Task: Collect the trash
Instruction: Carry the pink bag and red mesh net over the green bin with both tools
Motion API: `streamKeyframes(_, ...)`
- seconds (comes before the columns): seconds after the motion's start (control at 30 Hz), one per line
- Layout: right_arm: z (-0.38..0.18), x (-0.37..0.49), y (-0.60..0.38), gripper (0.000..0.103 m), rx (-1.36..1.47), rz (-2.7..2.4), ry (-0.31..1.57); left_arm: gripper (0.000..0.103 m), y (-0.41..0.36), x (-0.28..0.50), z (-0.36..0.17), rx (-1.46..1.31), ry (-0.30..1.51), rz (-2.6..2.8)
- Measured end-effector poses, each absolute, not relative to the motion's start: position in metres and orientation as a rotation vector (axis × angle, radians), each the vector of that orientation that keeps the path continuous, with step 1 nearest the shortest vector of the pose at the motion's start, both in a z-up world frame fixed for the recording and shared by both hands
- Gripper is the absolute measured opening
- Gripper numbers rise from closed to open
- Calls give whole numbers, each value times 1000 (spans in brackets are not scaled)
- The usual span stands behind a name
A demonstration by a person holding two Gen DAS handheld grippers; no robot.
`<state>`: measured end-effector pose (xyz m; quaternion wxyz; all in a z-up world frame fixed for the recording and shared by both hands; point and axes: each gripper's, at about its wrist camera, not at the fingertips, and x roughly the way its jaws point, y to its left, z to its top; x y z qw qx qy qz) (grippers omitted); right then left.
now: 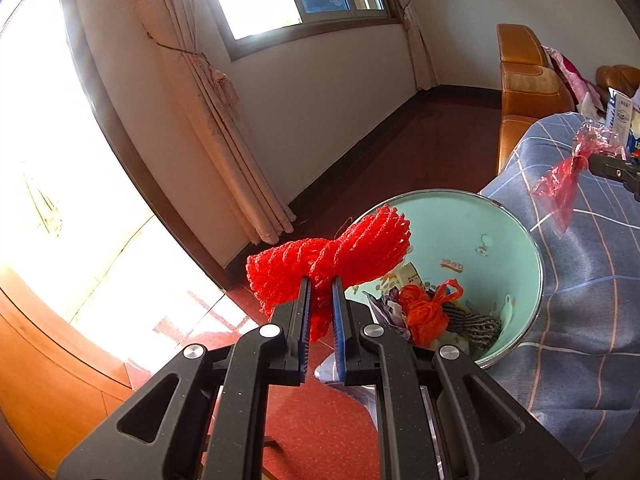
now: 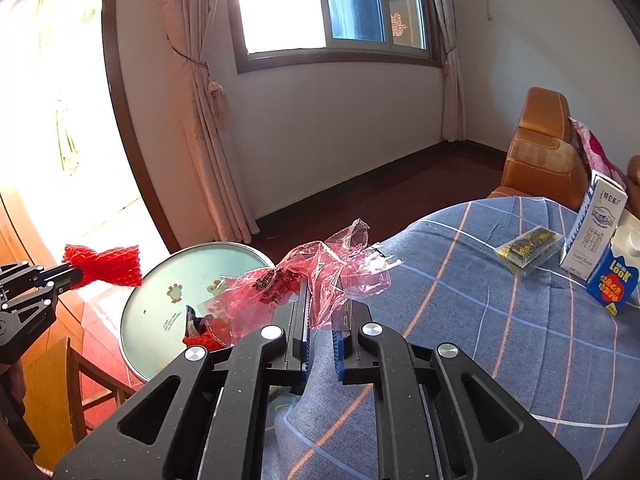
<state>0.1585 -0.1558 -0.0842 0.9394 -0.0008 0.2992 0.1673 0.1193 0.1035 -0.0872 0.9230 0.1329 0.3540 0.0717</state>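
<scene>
My left gripper point(image 1: 321, 280) is shut on a red foam net point(image 1: 332, 256) and holds it just left of the rim of a pale green bin point(image 1: 460, 224) beside the table. The bin holds an orange net and other scraps. In the right wrist view the left gripper point(image 2: 74, 274) holds the red net point(image 2: 106, 266) left of the bin point(image 2: 160, 280). My right gripper point(image 2: 324, 300) is shut on a crumpled red plastic wrapper point(image 2: 316, 276) over the table edge; it also shows in the left wrist view point(image 1: 560, 184).
A blue plaid cloth point(image 2: 480, 340) covers the table. On it lie a gold-patterned clear packet point(image 2: 528, 250), a white milk carton point(image 2: 596, 228) and a blue carton point(image 2: 616, 272). An orange sofa point(image 2: 540, 148) stands behind. A wooden stool point(image 2: 92, 372) stands below the bin.
</scene>
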Motion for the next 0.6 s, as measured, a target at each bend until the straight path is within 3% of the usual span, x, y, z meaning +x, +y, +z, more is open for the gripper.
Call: streamKeyframes(0.6, -91, 173, -124, 10, -41, 378, 628, 10, 115, 124, -90, 252, 722, 179)
